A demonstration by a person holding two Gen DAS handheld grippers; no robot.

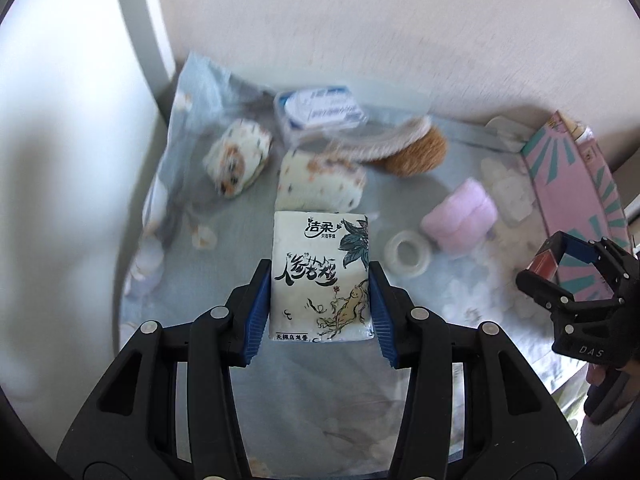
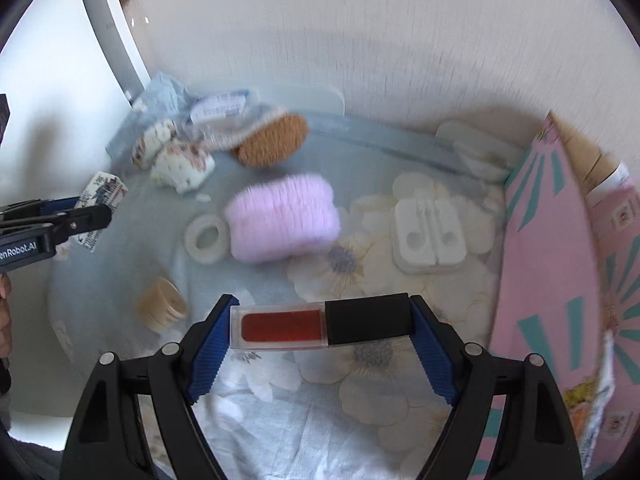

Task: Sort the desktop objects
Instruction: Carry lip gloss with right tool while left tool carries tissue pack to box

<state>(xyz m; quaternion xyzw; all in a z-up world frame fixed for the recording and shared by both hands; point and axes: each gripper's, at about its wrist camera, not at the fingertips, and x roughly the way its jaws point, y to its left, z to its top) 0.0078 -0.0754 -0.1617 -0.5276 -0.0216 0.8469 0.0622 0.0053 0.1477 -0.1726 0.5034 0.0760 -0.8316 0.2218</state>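
- The left claw [image 1: 320, 300] points steeply down over the bench [image 1: 460, 304], which is covered by a pale blue floral cloth [image 2: 360, 420].
- Its blue pads [image 1: 258, 312] are clenched on the two long sides of a tissue pack [image 1: 320, 276] printed with dark ink lettering and a ginseng drawing; the pack lies between the fingers, its far end sticking out past the tips.
- The right claw [image 2: 320, 320] also tilts steeply down, its jaws standing wide.
- It grasps a lip gloss tube [image 2: 320, 326] end to end: the clear end with red fill sits against the left pad, the black cap against the right pad.
- From the left wrist view, the right claw [image 1: 564, 264] shows at the right edge, with the tube held in front of a pink box [image 1: 576, 184] with teal rays.
- Beyond both claws, on the cloth, lie a pink fluffy roll [image 2: 284, 216], a white tape ring [image 2: 208, 238], a brown brush [image 2: 272, 140] and two patterned fabric rolls [image 1: 320, 180].
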